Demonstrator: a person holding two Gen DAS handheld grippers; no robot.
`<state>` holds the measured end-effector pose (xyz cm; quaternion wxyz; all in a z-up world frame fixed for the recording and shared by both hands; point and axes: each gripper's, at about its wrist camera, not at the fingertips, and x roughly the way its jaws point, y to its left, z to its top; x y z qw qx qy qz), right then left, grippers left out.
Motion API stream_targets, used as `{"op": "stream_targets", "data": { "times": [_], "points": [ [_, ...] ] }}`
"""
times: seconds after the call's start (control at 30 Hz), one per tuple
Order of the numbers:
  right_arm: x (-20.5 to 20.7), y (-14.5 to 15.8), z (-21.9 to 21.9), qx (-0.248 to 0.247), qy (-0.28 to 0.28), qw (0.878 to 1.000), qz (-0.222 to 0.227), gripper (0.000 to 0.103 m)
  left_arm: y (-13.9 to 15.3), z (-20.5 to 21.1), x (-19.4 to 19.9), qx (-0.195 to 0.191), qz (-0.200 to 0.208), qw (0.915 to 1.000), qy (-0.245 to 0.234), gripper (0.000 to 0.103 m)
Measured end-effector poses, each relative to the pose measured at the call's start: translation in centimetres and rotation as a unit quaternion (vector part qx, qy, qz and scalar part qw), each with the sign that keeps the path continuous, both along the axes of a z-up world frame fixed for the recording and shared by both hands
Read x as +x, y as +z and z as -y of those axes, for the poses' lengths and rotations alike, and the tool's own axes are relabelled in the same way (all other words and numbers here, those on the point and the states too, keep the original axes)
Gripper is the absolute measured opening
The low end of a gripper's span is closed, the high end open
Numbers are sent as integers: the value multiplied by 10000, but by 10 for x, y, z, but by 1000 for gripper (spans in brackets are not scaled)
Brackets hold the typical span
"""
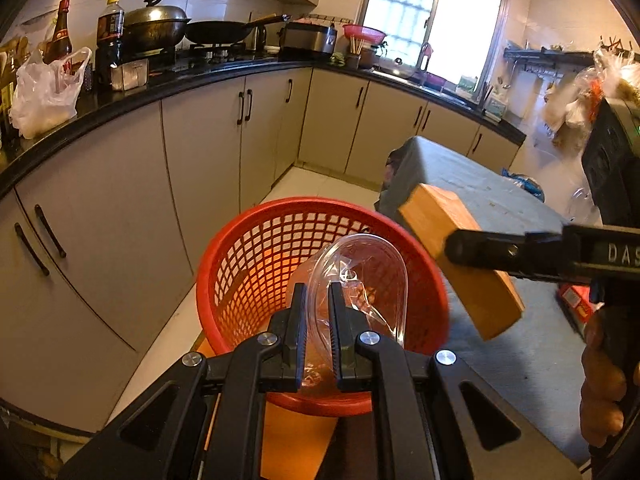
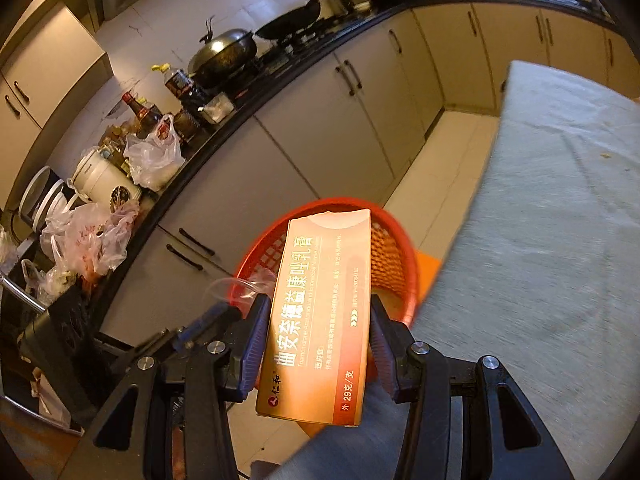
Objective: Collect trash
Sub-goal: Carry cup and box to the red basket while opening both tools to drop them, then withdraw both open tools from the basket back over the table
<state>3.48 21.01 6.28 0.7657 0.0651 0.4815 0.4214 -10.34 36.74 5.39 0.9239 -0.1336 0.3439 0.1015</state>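
Your orange carton [image 2: 316, 320] reads "仁和", "曲安奈德益康唑乳膏" and "29克/支"; smaller print on it is too fine to read. Your right gripper [image 1: 456, 248] shows the letters "DAS".

A desk [image 1: 472, 184] covered with a grey cloth [image 2: 552, 208] fills the 3 o'clock side of both views; its top is mostly bare, with a few crumbs. The pale tiled floor [image 1: 304, 186] runs between it and the cabinets. A red basket [image 1: 248, 248] stands at the desk's near corner, at 6 o'clock. Along 9 to 12 o'clock a black counter [image 1: 132, 96] carries white plastic bags [image 1: 44, 96], bottles [image 1: 109, 36], a lidded wok [image 1: 156, 26] and a pan [image 1: 220, 32].
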Motion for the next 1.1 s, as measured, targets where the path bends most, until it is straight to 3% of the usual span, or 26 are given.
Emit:
{"op": "stream_targets", "data": {
  "times": [0.37, 0.43, 0.53, 1.1],
  "points": [
    [16, -31, -23, -217, -17, 9991, -362, 56, -16, -5, 9, 35, -167, 9998, 47, 10],
    [16, -32, -21, -191, 2, 9991, -391, 67, -16, -4, 10, 15, -179, 9998, 42, 18],
    [16, -31, -19, -155, -27, 9992, -356, 69, -14, -2, 10, 73, -139, 9998, 94, 32],
    [2, -7, 50, 120, -445, 9988, -155, 69, 16, 29, -7, 208, 131, 9997, 6, 48]
  ]
}}
